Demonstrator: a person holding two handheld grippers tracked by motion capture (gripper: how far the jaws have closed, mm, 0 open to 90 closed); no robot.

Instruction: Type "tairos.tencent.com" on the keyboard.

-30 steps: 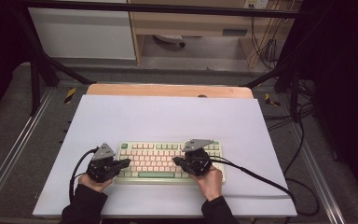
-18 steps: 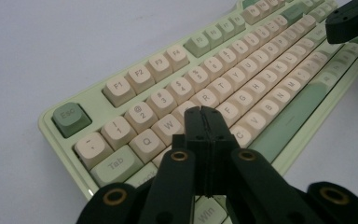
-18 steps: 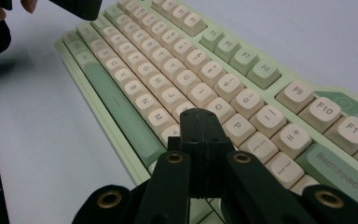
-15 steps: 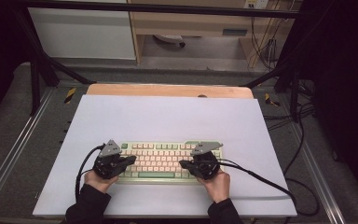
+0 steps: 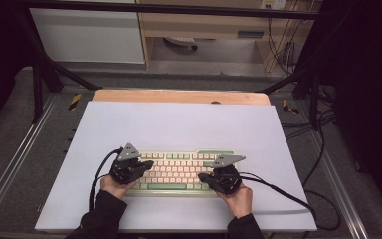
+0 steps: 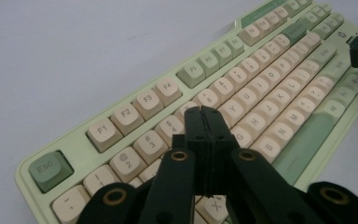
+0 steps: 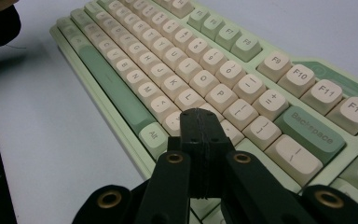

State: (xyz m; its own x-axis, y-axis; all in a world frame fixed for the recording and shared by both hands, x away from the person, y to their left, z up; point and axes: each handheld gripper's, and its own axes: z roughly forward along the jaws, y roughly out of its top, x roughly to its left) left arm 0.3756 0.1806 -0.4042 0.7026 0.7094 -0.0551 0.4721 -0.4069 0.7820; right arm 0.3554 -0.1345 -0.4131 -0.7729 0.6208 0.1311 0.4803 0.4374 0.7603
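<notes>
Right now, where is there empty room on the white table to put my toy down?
The widest bare patch of the white table top lies between the keyboard and the wooden strip at the far edge. Narrower bare strips run beside each end of the keyboard. The near edge is crowded: the left gripper, the right gripper, both hands and trailing cables sit there.

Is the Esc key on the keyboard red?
No, the Esc key is green, sitting at the corner of the pale green keyboard in the left gripper view.

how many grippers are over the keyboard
2. The left gripper is over the left end of the keyboard, the right gripper over its right end. Both have their jaws closed together.
</notes>
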